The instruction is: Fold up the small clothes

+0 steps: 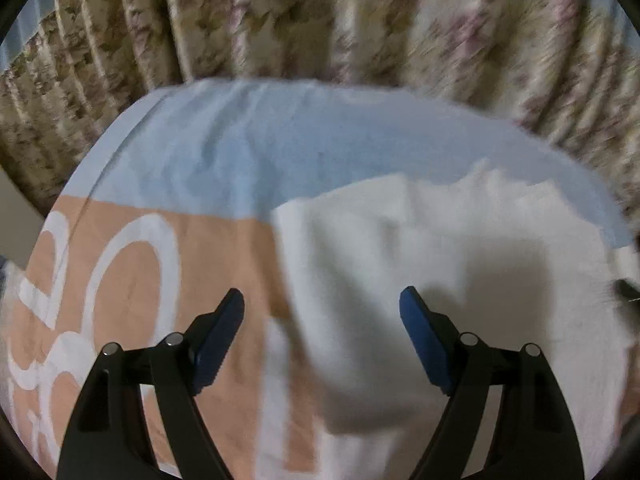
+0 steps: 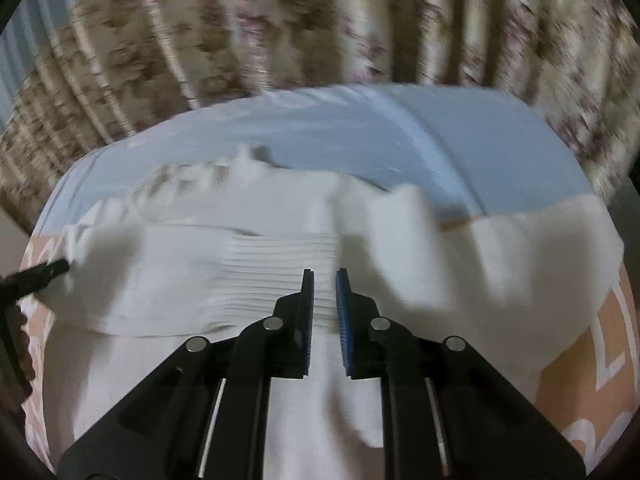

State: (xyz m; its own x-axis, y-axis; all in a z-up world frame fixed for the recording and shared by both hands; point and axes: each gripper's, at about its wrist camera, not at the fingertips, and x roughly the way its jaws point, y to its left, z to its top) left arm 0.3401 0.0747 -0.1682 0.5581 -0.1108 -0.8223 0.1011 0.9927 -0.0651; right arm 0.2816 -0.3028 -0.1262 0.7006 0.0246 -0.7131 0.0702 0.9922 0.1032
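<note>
A white garment [image 1: 420, 240] lies spread on a blue and orange towel [image 1: 240, 152]. My left gripper [image 1: 322, 304] is open and empty above the garment's left edge. In the right wrist view the same white garment [image 2: 260, 248] is partly folded, with a ribbed part near my fingers. My right gripper [image 2: 324, 280] has its jaws close together with a narrow gap, over the garment; the frames do not show cloth pinched between them. The left gripper's tip [image 2: 40, 274] shows at the left edge, against the garment's side. Both views are motion-blurred.
The towel [image 2: 480, 148] covers the work surface, with white lettering on its orange part [image 1: 132, 264]. A floral curtain [image 1: 320, 20] hangs close behind the far edge, also seen in the right wrist view [image 2: 320, 20].
</note>
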